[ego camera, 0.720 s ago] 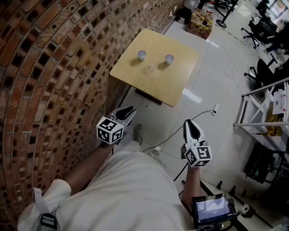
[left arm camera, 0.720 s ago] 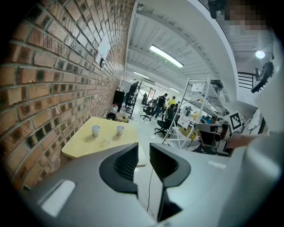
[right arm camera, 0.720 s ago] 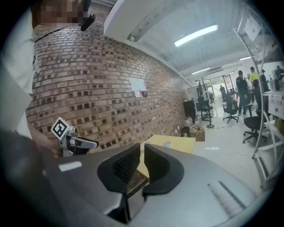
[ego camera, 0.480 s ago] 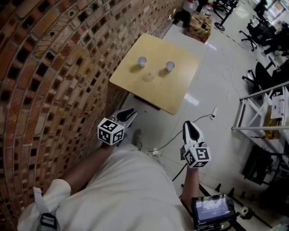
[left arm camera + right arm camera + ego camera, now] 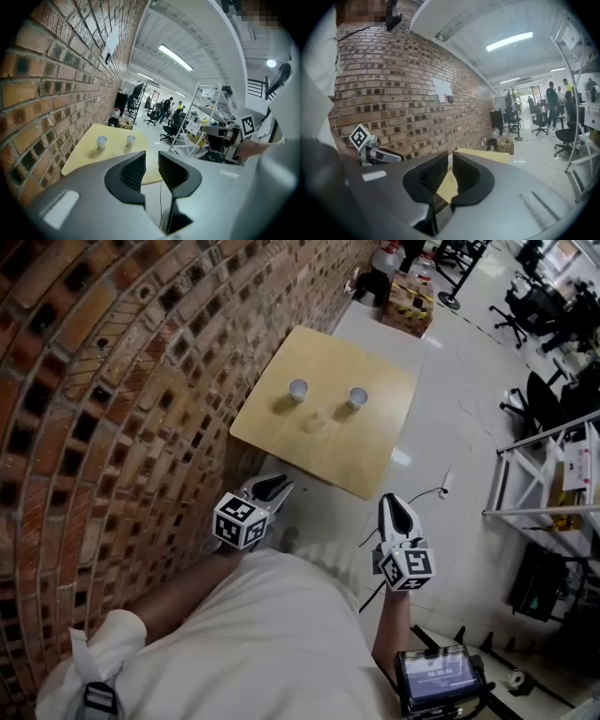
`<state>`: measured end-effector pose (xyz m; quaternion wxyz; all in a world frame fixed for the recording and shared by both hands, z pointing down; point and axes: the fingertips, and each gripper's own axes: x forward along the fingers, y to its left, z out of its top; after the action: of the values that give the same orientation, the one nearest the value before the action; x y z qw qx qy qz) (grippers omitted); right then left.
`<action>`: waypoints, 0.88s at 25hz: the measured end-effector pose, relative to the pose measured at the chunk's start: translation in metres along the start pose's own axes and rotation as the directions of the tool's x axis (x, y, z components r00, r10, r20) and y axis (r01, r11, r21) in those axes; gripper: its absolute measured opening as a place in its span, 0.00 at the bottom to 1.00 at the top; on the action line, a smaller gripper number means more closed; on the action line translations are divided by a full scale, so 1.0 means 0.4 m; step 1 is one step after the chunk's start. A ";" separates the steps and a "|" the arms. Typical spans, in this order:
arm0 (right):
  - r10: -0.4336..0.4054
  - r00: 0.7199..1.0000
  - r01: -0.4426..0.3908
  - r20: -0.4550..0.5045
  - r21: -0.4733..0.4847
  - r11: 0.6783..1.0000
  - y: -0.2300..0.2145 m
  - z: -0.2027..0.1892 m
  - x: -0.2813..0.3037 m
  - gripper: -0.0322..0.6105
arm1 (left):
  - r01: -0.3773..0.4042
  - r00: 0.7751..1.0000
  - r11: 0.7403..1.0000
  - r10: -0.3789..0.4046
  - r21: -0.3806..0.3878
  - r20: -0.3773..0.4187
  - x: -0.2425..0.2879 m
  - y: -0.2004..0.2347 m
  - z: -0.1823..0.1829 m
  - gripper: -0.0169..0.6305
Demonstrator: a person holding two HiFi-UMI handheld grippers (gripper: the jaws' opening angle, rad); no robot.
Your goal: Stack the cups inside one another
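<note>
Two small white round cups stand upright on the square table (image 5: 323,451), mouths up, so their long axis is vertical. In the upper middle of the head view, the first cup (image 5: 298,389) is nearer to the brick wall (image 5: 103,418) and the second cup (image 5: 357,397) is to its right, apart from it. The table top is pale yellow wood, smooth, with rounded corners.

Both cups are well apart from the jaws, far ahead of them. The left gripper (image 5: 278,486), in the lower middle of the frame, has its dark ribbed jaws slightly spread, with nothing between them. The right gripper (image 5: 394,502), lower right of it, has its jaws almost pressed together, with only a thin slit, and holds nothing.
</note>
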<state>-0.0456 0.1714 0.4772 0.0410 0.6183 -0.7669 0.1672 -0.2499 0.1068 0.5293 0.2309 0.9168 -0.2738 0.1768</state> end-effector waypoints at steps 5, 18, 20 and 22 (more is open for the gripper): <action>0.001 1.000 -0.001 -0.001 0.007 1.000 -0.006 0.006 0.036 0.09 | -0.008 1.000 1.000 0.008 0.008 0.013 0.018 0.036 0.025 0.19; 0.099 0.994 -0.098 -0.035 0.016 0.995 -0.159 0.074 0.216 0.10 | -0.134 0.991 0.989 0.133 -0.056 -0.014 0.181 0.147 0.079 0.28; 0.118 0.992 -0.118 -0.041 0.018 0.993 -0.192 0.092 0.255 0.10 | -0.147 0.989 0.987 0.146 -0.058 -0.029 0.216 0.155 0.102 0.28; 0.136 0.989 -0.135 -0.053 0.019 0.991 -0.220 0.106 0.288 0.10 | -0.155 0.988 0.986 0.153 -0.066 -0.037 0.248 0.158 0.125 0.29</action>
<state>0.0185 0.0349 0.4866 0.0454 0.5604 -0.8043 0.1924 -0.1988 -0.0080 0.5530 0.2520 0.8815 -0.3462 0.1991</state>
